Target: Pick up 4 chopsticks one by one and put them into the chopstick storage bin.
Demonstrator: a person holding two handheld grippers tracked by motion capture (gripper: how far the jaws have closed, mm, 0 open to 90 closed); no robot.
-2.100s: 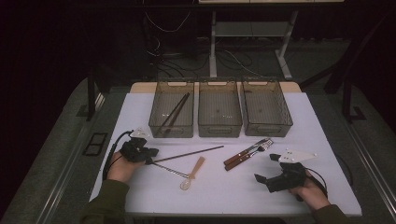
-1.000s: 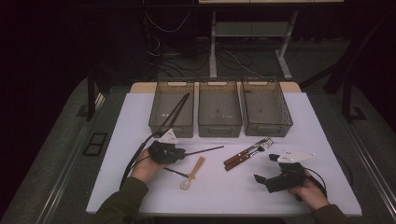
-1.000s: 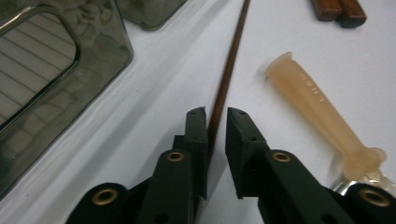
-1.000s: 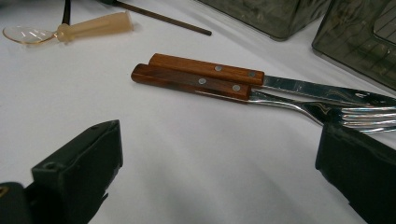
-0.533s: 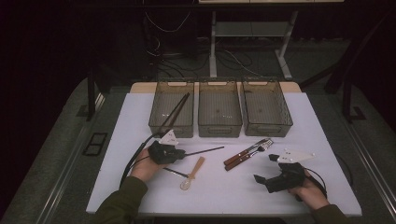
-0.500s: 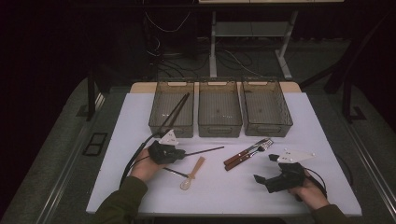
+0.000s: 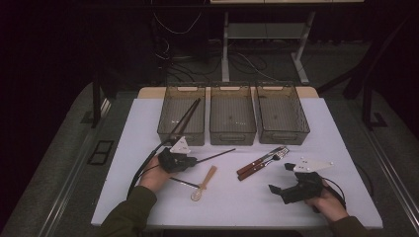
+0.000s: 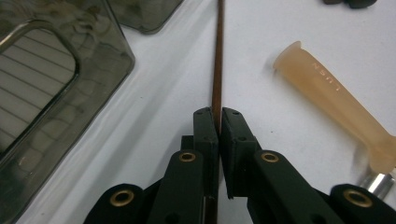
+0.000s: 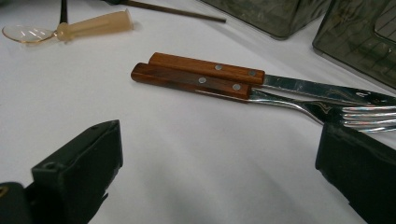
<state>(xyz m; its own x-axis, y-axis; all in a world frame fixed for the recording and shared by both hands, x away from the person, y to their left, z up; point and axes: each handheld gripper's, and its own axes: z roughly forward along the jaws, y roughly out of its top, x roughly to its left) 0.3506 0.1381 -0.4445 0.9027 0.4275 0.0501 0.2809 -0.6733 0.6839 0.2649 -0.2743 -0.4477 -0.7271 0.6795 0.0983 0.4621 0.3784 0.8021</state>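
Note:
My left gripper (image 7: pixel 193 160) is shut on a thin brown chopstick (image 7: pixel 217 154) that lies on the white table and points right, towards the middle bin. In the left gripper view the jaws (image 8: pixel 218 114) clamp the chopstick (image 8: pixel 217 65) near one end. A pale-handled spoon (image 7: pixel 203 181) lies just in front of it, with a second dark stick (image 7: pixel 185 182) touching its bowl. A wooden-handled knife and fork (image 7: pixel 258 165) lie side by side to the right. My right gripper (image 7: pixel 280 178) rests open near the front right, with the knife and fork (image 9: pixel 201 74) ahead of its jaws.
Three smoky plastic bins stand in a row at the back: the left bin (image 7: pixel 168 131) holds two chopsticks (image 7: pixel 187 117); the middle bin (image 7: pixel 232 136) and the right bin (image 7: pixel 284 136) look bare. The spoon handle (image 8: pixel 336 98) lies right of the gripped chopstick.
My left gripper moved right from the table's left side to the chopstick and shut on it. In the last half second it has stayed put. The right gripper has not moved.

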